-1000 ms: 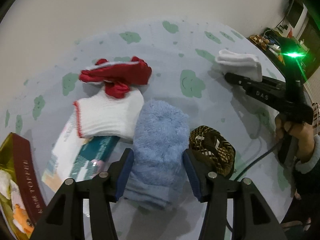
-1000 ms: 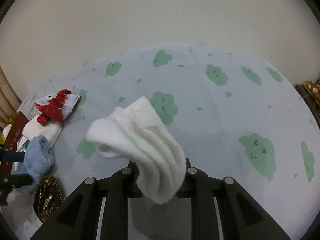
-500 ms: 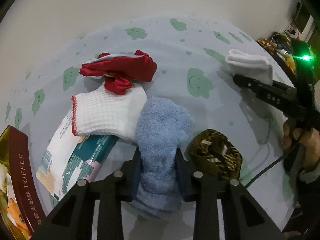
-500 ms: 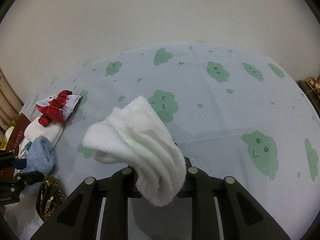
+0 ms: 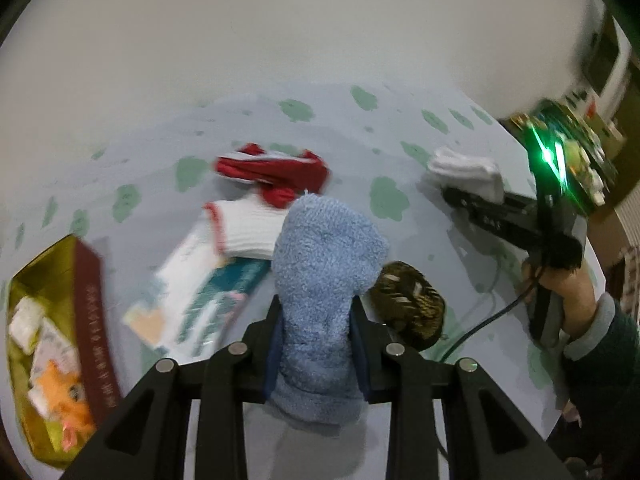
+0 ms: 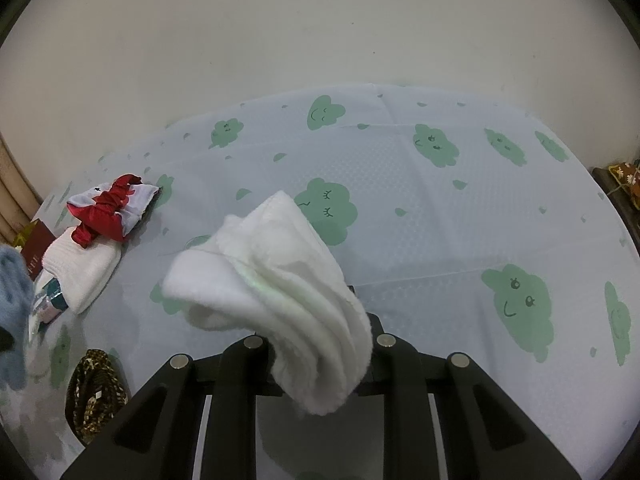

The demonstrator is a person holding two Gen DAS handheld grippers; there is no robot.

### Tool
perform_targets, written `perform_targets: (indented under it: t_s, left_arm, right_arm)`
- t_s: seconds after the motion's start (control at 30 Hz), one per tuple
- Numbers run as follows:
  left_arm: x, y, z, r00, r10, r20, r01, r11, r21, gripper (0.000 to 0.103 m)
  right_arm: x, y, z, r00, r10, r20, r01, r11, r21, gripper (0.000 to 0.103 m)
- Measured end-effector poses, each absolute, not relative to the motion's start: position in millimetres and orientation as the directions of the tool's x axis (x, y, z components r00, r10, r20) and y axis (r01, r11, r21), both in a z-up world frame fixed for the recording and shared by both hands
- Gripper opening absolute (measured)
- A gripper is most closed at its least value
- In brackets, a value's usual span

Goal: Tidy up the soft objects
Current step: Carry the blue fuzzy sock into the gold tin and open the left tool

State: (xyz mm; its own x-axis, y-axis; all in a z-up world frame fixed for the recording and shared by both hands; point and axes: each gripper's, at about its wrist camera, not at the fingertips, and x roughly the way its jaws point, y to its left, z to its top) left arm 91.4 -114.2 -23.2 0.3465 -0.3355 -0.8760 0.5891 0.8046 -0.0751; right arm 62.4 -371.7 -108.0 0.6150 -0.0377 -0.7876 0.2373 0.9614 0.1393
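My left gripper (image 5: pixel 316 344) is shut on a fluffy blue sock (image 5: pixel 324 264) and holds it above the table; the sock also shows at the left edge of the right wrist view (image 6: pixel 14 292). My right gripper (image 6: pixel 320 356) is shut on a folded white sock (image 6: pixel 276 280), held above the cloud-print tablecloth (image 6: pixel 420 208). In the left wrist view the right gripper (image 5: pixel 460 198) shows at the right with the white sock (image 5: pixel 466 172). A red-and-white cloth (image 5: pixel 276 174) and a white sock with red trim (image 5: pixel 244 228) lie on the table.
A brown patterned coiled item (image 5: pixel 408 308) lies right of the blue sock. A white-and-teal packet (image 5: pixel 200 280) lies under the white sock. A toffee box (image 5: pixel 52 340) with small items stands at the left. A wall rises behind the table.
My left gripper closed on the blue sock and lifted it off the table. The right gripper kept holding the white sock, nearly still.
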Motion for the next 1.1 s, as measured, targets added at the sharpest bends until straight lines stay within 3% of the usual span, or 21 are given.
perform_targets:
  t_s: [0.53, 1.1]
  left_arm:
    - [128.8, 41.6, 33.9, 0.526, -0.145, -0.838, 0.232, 0.972, -0.022, 0.030]
    - [149.8, 136.8, 3.7, 0.496, -0.004, -0.868, 0.001, 1.000, -0.004, 0.030]
  right_arm:
    - [62.7, -370.6, -108.0, 0.611, -0.050, -0.790, 0.236, 0.964, 0.122, 0.020]
    - [63.2, -370.4, -108.2, 0.609, -0.055, -0.791, 0.234, 0.966, 0.113, 0.020]
